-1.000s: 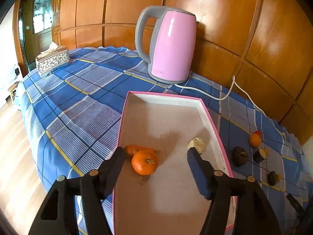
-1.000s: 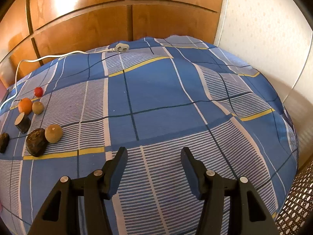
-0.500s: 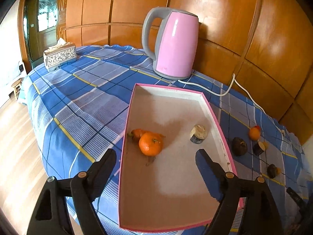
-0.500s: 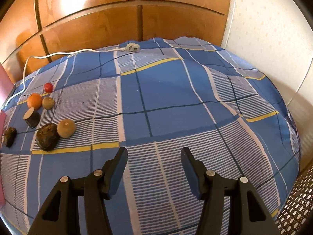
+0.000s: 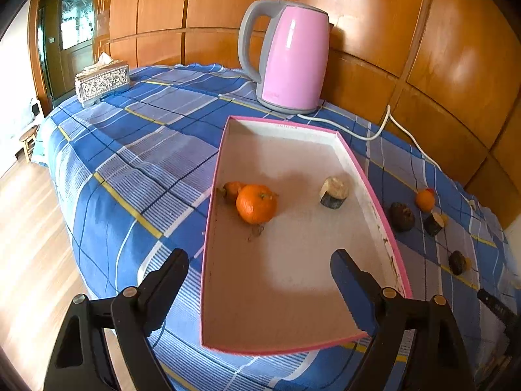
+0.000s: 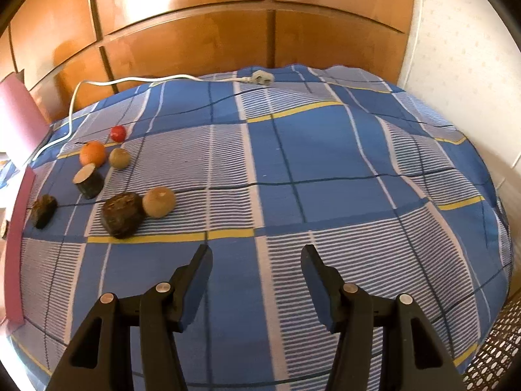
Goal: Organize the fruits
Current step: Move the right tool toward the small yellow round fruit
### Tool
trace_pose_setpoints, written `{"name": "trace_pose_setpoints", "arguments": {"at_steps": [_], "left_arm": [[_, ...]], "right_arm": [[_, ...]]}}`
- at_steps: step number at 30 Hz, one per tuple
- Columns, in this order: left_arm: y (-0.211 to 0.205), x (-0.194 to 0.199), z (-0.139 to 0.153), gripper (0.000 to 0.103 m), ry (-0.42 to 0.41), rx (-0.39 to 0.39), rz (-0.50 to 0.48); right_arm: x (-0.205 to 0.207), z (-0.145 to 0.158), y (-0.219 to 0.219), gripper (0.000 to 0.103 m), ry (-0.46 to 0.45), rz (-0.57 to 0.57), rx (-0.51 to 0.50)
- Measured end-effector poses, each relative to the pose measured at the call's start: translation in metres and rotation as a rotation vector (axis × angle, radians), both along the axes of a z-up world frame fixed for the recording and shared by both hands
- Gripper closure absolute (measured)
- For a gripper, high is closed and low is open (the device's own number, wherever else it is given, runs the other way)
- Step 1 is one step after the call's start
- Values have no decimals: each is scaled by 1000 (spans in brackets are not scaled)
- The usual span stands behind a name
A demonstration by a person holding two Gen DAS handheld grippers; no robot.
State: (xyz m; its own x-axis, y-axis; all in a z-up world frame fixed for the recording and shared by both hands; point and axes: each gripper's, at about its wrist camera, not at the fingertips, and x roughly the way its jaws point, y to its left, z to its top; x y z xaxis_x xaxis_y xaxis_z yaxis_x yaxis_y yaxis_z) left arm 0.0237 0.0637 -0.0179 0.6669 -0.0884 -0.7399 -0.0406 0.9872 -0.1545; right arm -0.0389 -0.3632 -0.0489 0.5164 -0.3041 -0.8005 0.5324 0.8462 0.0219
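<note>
My left gripper point(image 5: 259, 270) hangs over the near end of the shallow pink-rimmed cardboard tray point(image 5: 368, 179), jaws opening with nothing between them. Inside the tray lie a round orange mandarin point(image 5: 256, 204) and a dark-skinned cut fruit chunk point(image 5: 332, 193). My right gripper point(image 6: 256, 265) gapes empty beside the tray, near a brown lumpy fruit point(image 6: 123, 215).

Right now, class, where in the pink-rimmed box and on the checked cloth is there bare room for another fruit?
Free: the pink-rimmed cardboard box floor nearer the camera than the round orange tangerine, and the blue checked cloth beyond the tan round fruit. Crowded: the cloth strip beside the box.
</note>
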Motion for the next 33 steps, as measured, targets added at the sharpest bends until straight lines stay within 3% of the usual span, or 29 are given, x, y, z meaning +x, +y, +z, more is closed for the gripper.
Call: {"name": "trace_pose_setpoints", "arguments": {"at_steps": [14, 33], "left_arm": [[-5, -7, -7, 12, 15, 1, -25], [7, -13, -9, 11, 23, 0, 11]], "right_arm": [[22, 8, 36, 45, -34, 150, 45], [56, 5, 24, 49, -50, 138, 129]]}}
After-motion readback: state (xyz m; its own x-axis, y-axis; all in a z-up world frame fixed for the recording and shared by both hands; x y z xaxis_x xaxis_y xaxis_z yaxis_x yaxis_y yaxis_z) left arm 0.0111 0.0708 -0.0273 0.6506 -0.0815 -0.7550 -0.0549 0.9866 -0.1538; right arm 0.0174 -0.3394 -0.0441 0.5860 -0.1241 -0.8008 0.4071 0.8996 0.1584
